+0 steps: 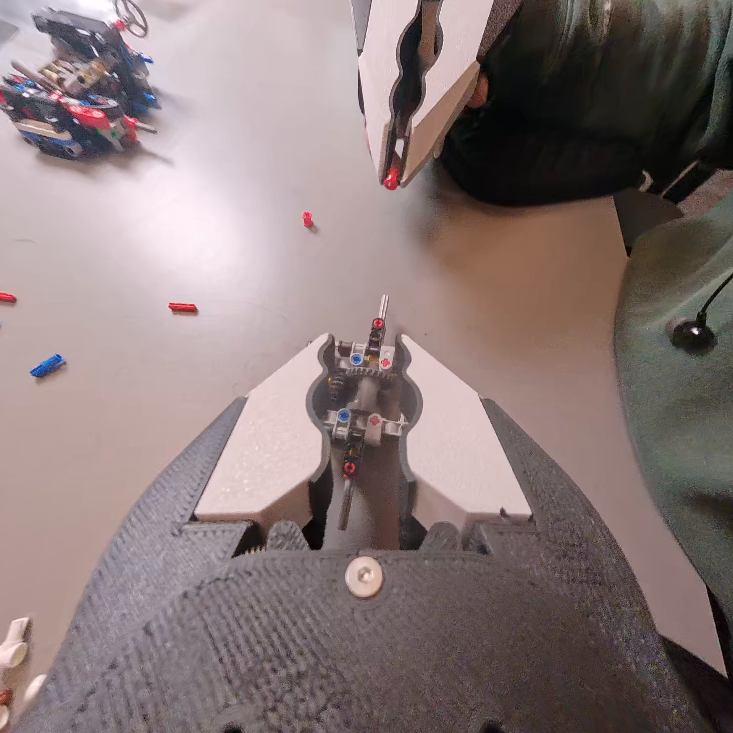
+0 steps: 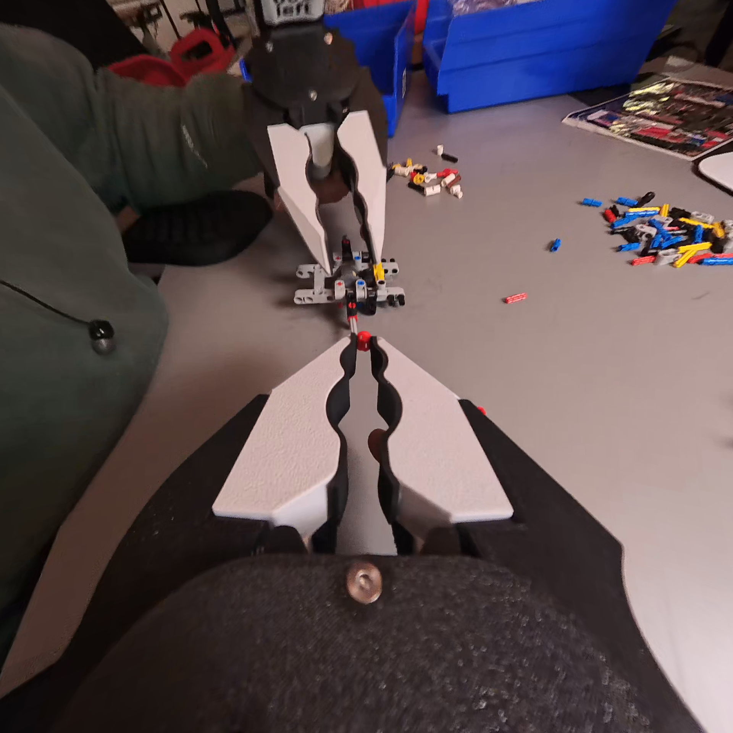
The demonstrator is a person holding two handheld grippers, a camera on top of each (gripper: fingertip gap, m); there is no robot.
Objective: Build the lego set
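A small grey lego assembly (image 1: 367,390) with a gear, blue and red pins and a thin axle (image 1: 384,306) sits on the grey table. My left gripper (image 1: 365,340) is shut on it, with one finger on each side. In the right wrist view the left gripper (image 2: 351,263) comes down from above onto the assembly (image 2: 349,283). My right gripper (image 2: 363,342) is shut on a small red bush (image 2: 363,341) at its tips, right at the end of the assembly's axle (image 2: 352,322). In the left wrist view the right gripper (image 1: 393,179) holds the red bush (image 1: 391,178) above the table.
A partly built black, blue and red car model (image 1: 79,91) stands far left. Loose red pins (image 1: 182,307) (image 1: 307,219) and a blue pin (image 1: 47,365) lie nearby. Piles of parts (image 2: 428,178) (image 2: 670,238), blue bins (image 2: 535,51) and a booklet (image 2: 654,115) lie beyond. A green sleeve (image 2: 79,158) is at left.
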